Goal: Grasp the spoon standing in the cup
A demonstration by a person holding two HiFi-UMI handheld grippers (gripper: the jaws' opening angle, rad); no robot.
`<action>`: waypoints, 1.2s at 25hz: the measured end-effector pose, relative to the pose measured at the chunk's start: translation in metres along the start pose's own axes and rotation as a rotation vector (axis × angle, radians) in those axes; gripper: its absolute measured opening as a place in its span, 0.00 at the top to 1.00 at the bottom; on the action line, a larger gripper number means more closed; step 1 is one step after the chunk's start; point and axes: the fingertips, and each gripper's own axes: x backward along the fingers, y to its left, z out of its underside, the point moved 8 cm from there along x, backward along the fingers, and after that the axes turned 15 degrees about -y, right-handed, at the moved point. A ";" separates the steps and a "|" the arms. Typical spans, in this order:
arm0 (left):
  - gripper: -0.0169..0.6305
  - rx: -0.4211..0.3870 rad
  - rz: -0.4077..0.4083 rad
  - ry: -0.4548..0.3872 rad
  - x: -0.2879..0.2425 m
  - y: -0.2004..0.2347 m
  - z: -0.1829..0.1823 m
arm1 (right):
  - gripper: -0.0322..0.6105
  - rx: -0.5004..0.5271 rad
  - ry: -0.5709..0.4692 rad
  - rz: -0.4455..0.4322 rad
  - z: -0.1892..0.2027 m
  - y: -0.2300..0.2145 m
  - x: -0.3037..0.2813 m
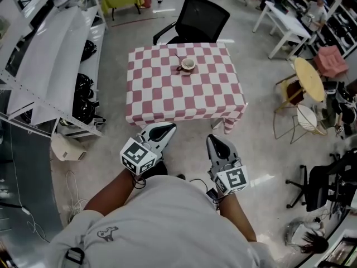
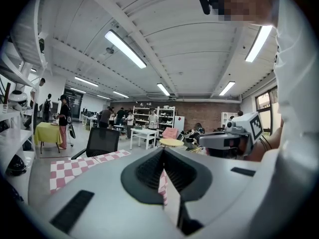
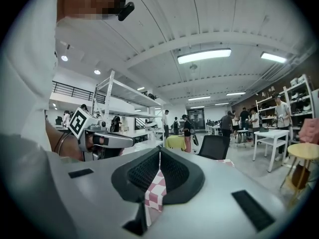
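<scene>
Held grey left gripper (image 1: pixel 166 128), grey right gripper (image 1: pixel 213 140), jaws together, empty, well short of white cup (image 1: pixel 188 65), thin spoon (image 1: pixel 179 58) on pink-checked table (image 1: pixel 167 96)

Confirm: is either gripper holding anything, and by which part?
Nothing is held. The left gripper and right gripper both have jaws together and empty, short of the table; the spoon stands in the cup.

Bright ceiling strips, fisheye-warped edges
</scene>
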 end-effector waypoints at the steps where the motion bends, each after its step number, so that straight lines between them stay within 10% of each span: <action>1: 0.96 0.002 0.001 0.001 -0.002 0.005 0.001 | 0.90 -0.001 -0.001 0.004 0.001 -0.003 -0.005; 30: 0.96 -0.003 0.041 0.013 -0.038 0.264 -0.018 | 0.90 0.011 0.041 0.034 0.042 -0.039 -0.261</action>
